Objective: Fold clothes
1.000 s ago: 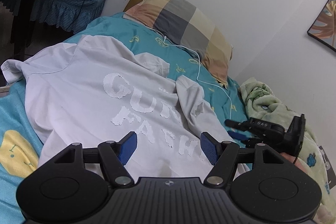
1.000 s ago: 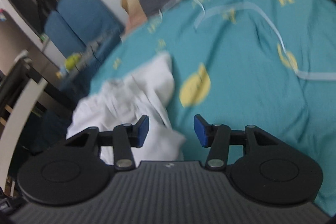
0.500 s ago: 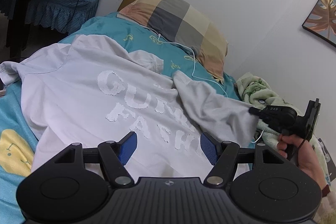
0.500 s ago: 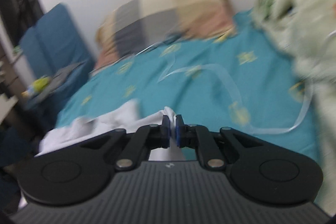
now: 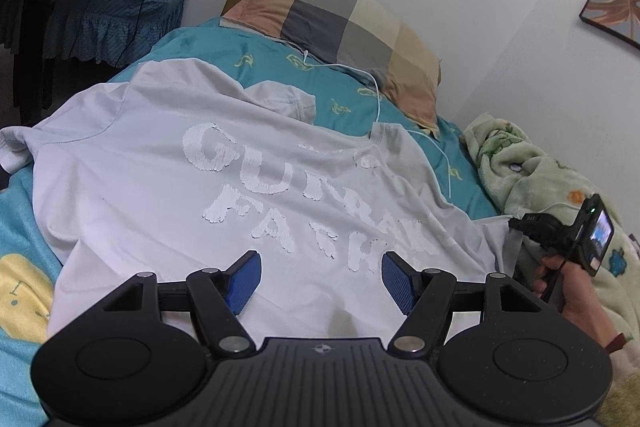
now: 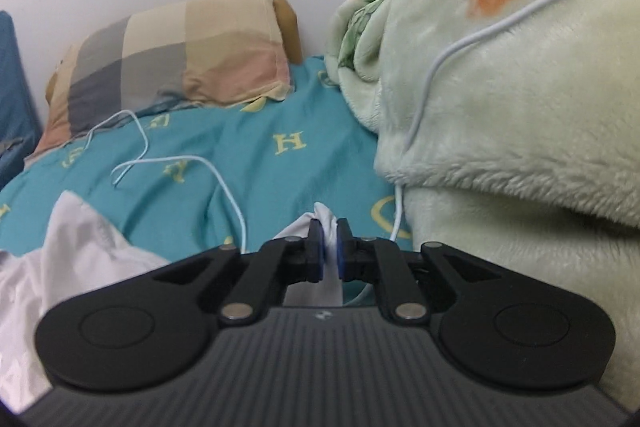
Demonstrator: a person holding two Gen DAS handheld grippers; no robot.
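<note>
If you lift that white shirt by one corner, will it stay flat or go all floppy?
Probably floppy: the white shirt already wrinkles over the bed. Where the right gripper, jaws opening, has it between the pads, it bunches. It looks thin, so likely light.

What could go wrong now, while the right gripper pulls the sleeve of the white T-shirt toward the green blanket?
1. The right gripper pinches only a small tip of the sleeve, and its jaws are opening slightly, so the cloth may slip out.
2. The white cable lies beside the sleeve and could be dragged along.
3. The T-shirt may bunch up.
</note>
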